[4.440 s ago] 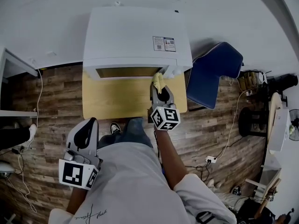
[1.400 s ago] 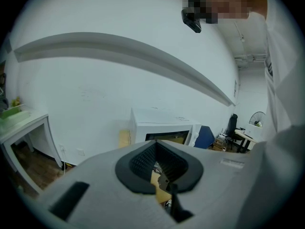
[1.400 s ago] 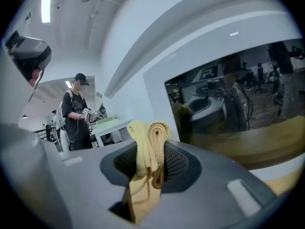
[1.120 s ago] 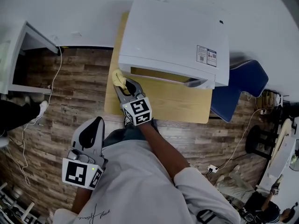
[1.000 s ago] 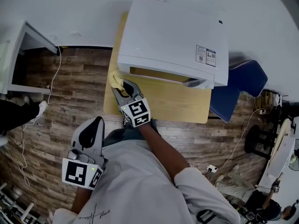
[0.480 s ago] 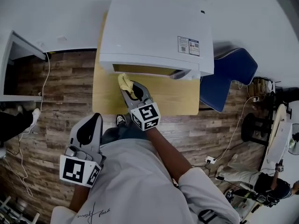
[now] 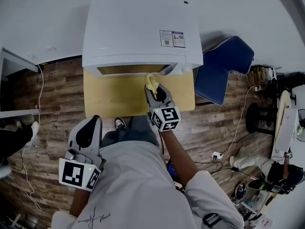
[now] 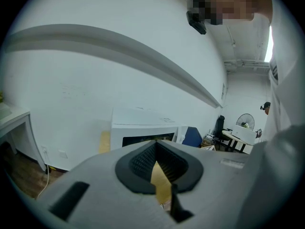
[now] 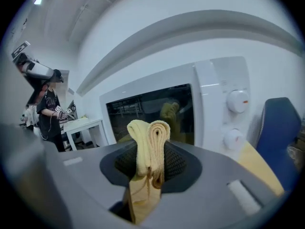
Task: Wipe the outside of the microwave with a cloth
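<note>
The right claw (image 7: 155,88) is clamped tight on a folded yellow cloth (image 9: 148,144). The cloth's rolled end sticks out past the jaw tips, just before the microwave (image 7: 138,32), at the right part of its glass door (image 9: 157,109) near the knobs (image 9: 237,100) and over the bench (image 7: 112,99) at its back edge. Whether cloth and door touch cannot be told. The left claw (image 7: 88,130) hangs off the bench's front edge, jaws together, holding nothing.

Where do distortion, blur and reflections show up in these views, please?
Head view: fisheye curves the floorboards; the white microwave is evenly lit. Left gripper view: the left gripper has its grey body blurred near the lens. Right gripper view: the dark door glass mirrors the yellow cloth.
</note>
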A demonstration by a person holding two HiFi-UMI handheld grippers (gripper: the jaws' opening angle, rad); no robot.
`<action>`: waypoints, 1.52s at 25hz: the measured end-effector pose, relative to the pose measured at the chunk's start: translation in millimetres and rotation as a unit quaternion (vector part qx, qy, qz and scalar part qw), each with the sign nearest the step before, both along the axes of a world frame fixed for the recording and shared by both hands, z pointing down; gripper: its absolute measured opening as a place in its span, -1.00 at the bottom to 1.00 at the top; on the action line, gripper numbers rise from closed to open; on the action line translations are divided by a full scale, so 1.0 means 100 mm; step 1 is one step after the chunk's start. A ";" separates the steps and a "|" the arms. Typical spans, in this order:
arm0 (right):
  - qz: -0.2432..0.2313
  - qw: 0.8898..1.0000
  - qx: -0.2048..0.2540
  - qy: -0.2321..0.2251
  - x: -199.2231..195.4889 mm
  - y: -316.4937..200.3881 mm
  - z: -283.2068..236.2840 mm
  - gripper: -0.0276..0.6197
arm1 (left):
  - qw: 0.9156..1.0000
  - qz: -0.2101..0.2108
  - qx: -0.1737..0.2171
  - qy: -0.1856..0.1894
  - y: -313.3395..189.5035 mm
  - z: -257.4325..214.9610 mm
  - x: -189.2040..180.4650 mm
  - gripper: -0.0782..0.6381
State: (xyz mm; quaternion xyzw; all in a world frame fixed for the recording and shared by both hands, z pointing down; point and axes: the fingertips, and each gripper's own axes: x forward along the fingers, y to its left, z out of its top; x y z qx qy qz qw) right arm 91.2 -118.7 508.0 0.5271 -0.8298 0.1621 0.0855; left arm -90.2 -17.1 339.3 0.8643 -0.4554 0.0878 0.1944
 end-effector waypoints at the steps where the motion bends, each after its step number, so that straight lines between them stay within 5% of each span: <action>1: 0.018 1.000 -0.001 0.002 0.16 0.00 0.01 -0.55 | 1.000 0.003 0.000 -0.001 -0.01 0.00 0.03 -0.80; 16: 0.187 0.982 -0.017 0.025 1.86 -0.06 0.25 -0.55 | 1.000 0.010 -0.011 -0.016 -0.11 0.09 0.17 -0.80; 26: 0.175 0.984 -0.027 0.035 1.82 -0.26 0.36 -0.55 | 1.000 0.004 -0.018 -0.013 -0.11 0.12 0.19 -0.80; 38: 0.226 0.974 -0.021 0.007 1.74 -0.21 0.31 -0.55 | 1.000 0.004 -0.015 -0.008 -0.02 0.12 0.16 -0.80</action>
